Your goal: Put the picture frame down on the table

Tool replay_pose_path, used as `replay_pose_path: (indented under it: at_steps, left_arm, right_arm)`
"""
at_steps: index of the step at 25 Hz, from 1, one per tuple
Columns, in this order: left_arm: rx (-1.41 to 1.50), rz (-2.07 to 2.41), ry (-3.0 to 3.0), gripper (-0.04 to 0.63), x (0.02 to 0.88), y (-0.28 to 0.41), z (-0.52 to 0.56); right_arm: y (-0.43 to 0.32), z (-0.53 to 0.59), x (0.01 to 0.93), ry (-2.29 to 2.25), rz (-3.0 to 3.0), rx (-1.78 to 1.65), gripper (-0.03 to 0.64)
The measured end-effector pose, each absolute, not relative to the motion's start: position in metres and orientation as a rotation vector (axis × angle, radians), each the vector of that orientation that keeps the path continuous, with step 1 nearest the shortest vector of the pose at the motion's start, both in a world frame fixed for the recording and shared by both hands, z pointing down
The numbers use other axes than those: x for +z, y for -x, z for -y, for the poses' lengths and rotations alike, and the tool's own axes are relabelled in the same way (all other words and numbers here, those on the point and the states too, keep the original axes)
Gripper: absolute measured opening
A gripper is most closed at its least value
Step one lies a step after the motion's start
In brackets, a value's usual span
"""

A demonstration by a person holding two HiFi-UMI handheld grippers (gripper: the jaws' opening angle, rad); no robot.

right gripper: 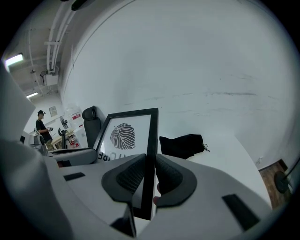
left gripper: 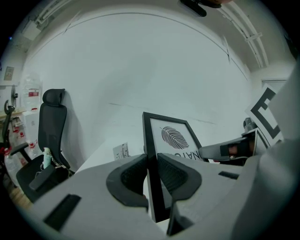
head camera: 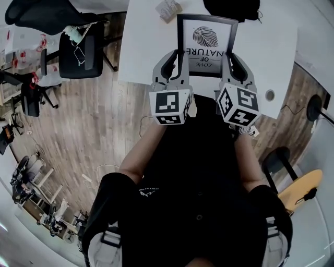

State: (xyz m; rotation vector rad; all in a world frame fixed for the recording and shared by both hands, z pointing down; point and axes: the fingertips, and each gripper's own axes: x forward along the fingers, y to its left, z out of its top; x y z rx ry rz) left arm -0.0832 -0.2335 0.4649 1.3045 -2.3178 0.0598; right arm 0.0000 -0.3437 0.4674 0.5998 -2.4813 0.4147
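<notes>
One black office chair (head camera: 81,49) stands at 10 o'clock in the head view. The two grippers share one picture frame (head camera: 206,36), which sits at 12 o'clock over the white table (head camera: 141,47). The left gripper (left gripper: 151,173) pinches its left edge and the right gripper (right gripper: 146,176) pinches its right edge. Whether the frame touches the tabletop cannot be told. One black bag (head camera: 232,8) lies at 1 o'clock.
</notes>
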Motion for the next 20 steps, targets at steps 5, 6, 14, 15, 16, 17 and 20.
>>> replay_pose_path:
  at_steps: [5,6,14,15,16,17,20]
  left_arm:
    - [0.081,2.288,-1.270,0.074,0.487,0.078,0.228]
    - [0.086,2.280,-1.267,0.074,0.491,0.077,0.227]
    - [0.141,2.213,-1.253,0.074,0.526,0.076,0.221]
    - [0.142,2.203,-1.246,0.074,0.531,0.076,0.220]
    - [0.141,2.193,-1.237,0.074,0.536,0.077,0.220]
    - [0.138,2.183,-1.228,0.074,0.542,0.077,0.219]
    - [0.134,2.155,-1.207,0.074,0.556,0.078,0.219]
  right_arm:
    - [-0.005,0.338,0.488,-0.582,2.439,0.428,0.067]
    - [-0.006,0.337,0.492,-0.581,2.430,0.432,0.067]
    - [-0.009,0.329,0.530,-0.564,2.346,0.495,0.067]
    - [-0.009,0.328,0.535,-0.563,2.335,0.504,0.067]
    - [-0.008,0.328,0.540,-0.562,2.324,0.512,0.067]
    - [-0.007,0.327,0.546,-0.562,2.312,0.520,0.067]
    - [-0.007,0.327,0.560,-0.562,2.281,0.540,0.067]
